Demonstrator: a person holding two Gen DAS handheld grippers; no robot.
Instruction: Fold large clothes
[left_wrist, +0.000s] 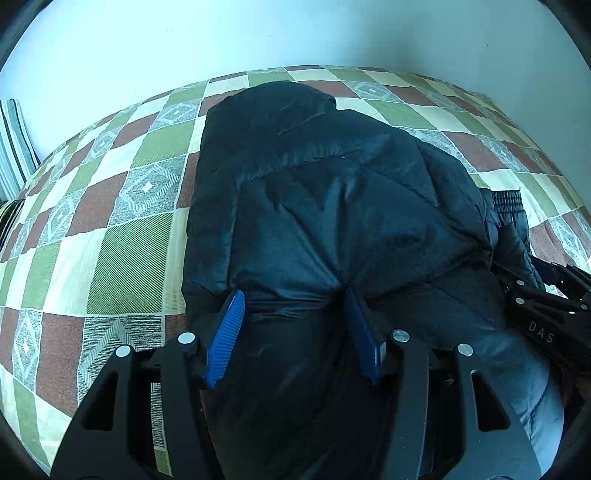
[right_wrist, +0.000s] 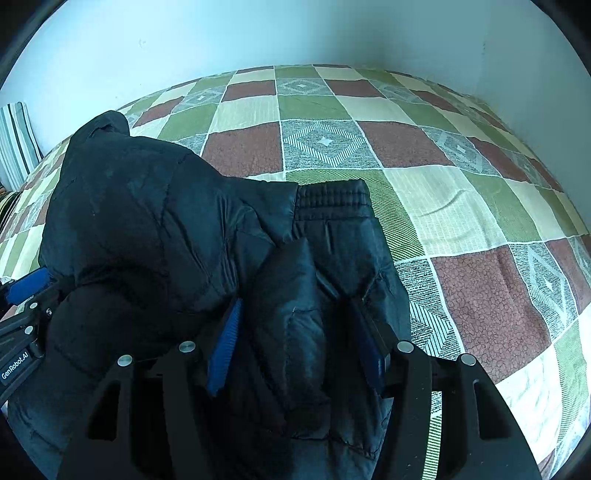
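A large dark puffy jacket (left_wrist: 332, 192) lies folded in a thick bundle on the checked bedspread (left_wrist: 122, 206). My left gripper (left_wrist: 293, 295) is shut on the bundle's near edge, and the padded cloth fills the gap between its blue pads (left_wrist: 227, 332). My right gripper (right_wrist: 295, 302) is shut on the jacket (right_wrist: 147, 221) too, at the part with a ribbed elastic cuff (right_wrist: 332, 195). The right gripper's black frame (left_wrist: 535, 306) shows at the right of the left wrist view. At the left edge of the right wrist view is the left gripper's blue finger (right_wrist: 26, 288).
The bedspread (right_wrist: 461, 206) of green, brown, cream and grey squares stretches to a pale wall (right_wrist: 295, 33) behind and to the right. A striped pillow (left_wrist: 14, 147) leans at the far left of the bed.
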